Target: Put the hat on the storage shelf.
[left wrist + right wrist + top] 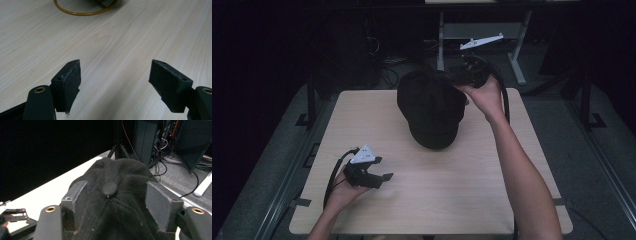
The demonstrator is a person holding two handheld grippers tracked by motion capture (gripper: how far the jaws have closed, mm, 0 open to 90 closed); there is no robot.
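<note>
A black cap with a round top button lies on the far middle of the light wood table. My right gripper is at the cap's far right side, held in a hand reaching over the table. In the right gripper view the right gripper stands open, its jaws straddling the cap's crown. My left gripper hovers low over the table's near left, open, with only bare wood between its pads.
Beyond the table's far edge are a grey desk frame, dark equipment and floor cables. A thin amber curved line borders a dark thing at the top of the left gripper view.
</note>
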